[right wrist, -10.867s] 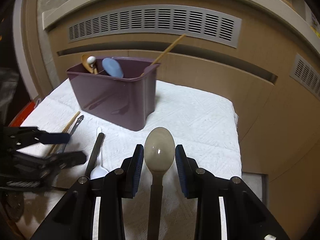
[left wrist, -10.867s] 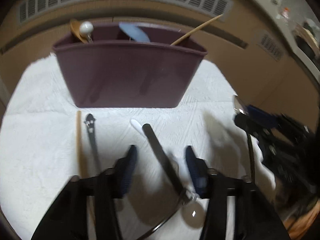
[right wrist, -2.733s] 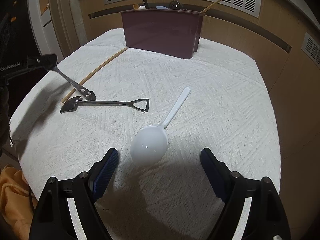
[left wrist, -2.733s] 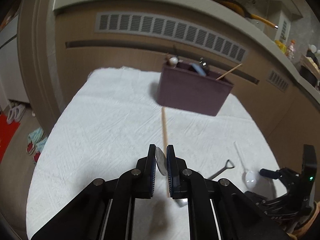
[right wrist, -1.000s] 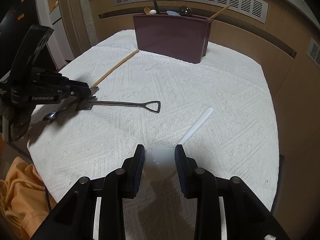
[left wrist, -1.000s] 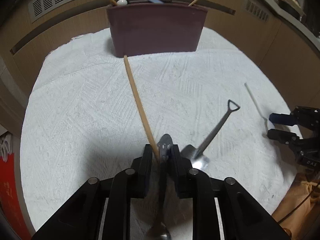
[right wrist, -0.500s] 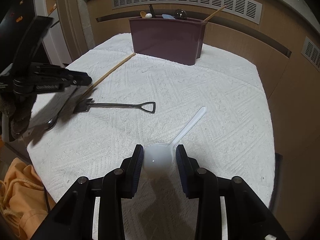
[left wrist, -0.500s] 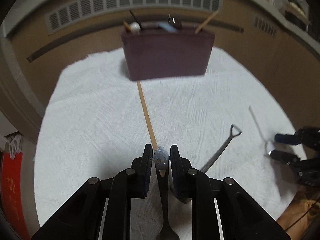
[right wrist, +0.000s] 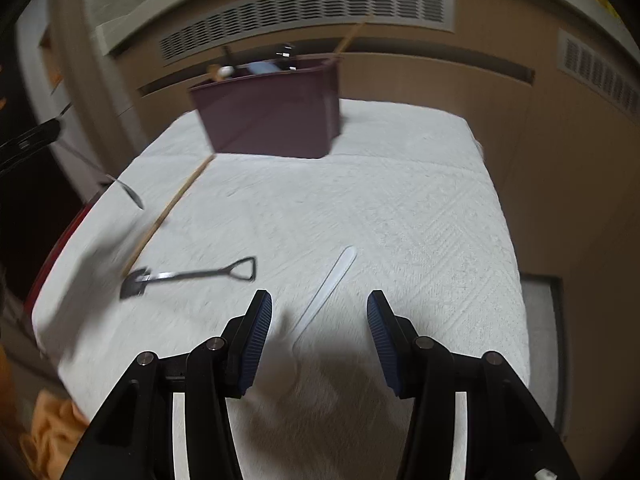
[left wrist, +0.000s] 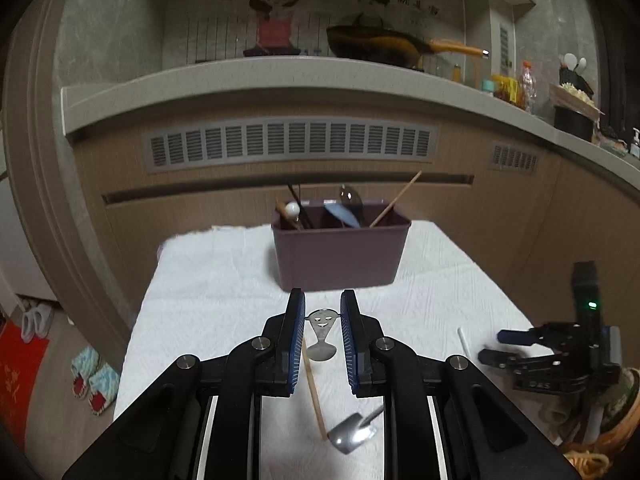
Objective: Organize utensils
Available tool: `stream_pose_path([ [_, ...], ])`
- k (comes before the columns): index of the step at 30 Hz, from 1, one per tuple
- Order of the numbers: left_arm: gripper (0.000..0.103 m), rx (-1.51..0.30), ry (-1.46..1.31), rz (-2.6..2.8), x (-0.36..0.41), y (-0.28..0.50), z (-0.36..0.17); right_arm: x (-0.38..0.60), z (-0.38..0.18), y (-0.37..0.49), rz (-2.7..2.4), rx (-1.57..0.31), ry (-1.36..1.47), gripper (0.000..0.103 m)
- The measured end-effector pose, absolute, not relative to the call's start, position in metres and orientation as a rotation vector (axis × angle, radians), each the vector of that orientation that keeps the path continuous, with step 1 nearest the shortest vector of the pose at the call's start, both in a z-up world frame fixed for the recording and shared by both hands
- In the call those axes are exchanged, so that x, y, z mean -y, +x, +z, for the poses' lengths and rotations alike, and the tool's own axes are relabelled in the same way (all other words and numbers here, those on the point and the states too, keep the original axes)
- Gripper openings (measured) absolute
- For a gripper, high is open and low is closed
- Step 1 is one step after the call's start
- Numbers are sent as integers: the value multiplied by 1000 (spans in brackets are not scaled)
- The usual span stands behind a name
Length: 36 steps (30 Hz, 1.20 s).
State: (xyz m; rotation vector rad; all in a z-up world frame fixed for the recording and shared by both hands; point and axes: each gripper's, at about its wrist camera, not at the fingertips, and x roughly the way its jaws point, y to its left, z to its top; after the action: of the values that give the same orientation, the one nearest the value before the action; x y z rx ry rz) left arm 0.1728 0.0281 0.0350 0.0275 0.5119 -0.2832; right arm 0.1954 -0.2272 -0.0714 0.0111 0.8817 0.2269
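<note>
Left claw [left wrist: 322, 322] pinches the smiley-handled spoon [left wrist: 322, 334] at frame centre, aimed at the maroon caddy [left wrist: 340, 254] above; the narrow edge grip may let it pivot or slip, while the right claw [right wrist: 319, 318], jaws just opening, straddles the white spoon [right wrist: 326, 286] untouched.

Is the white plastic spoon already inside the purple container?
No, the white plastic spoon lies on the white cloth between the open fingers of the right hand-held gripper, well short of the purple container.
</note>
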Motion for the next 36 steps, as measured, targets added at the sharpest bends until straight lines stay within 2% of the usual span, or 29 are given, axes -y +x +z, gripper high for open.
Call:
stream_pose_path([
  [2, 19, -505, 18, -295, -26, 175, 37, 225, -77, 214, 189, -900, 46, 47],
  [5, 19, -517, 6, -311, -27, 179, 32, 220, -85, 237, 128, -922, 56, 35],
  [8, 19, -528, -10, -315, -30, 182, 26, 220, -99, 255, 57, -988, 55, 33],
  [10, 19, -536, -26, -316, -34, 183, 23, 213, -99, 255, 47, -984, -5, 19],
  [12, 19, -546, -39, -313, -36, 183, 20, 209, -98, 251, 79, -987, -32, 11],
  [15, 19, -551, -49, -309, -37, 180, 19, 206, -85, 235, 150, -963, -18, 10],
  [18, 19, -543, -45, -311, -35, 173, 23, 205, -55, 211, 195, -865, -44, 9],
  [19, 19, -540, -45, -312, -34, 171, 25, 205, -44, 203, 210, -836, -50, 4],
  [30, 19, -499, -25, -335, -21, 154, 47, 189, 12, 165, 322, -676, -101, 3],
  [33, 19, -498, -30, -336, -22, 152, 48, 177, -4, 174, 399, -748, -210, 4],
  [35, 19, -502, -34, -335, -22, 152, 47, 174, -27, 180, 436, -806, -262, 8],
  [36, 19, -508, -37, -333, -23, 153, 46, 172, -43, 186, 438, -842, -288, 13],
])
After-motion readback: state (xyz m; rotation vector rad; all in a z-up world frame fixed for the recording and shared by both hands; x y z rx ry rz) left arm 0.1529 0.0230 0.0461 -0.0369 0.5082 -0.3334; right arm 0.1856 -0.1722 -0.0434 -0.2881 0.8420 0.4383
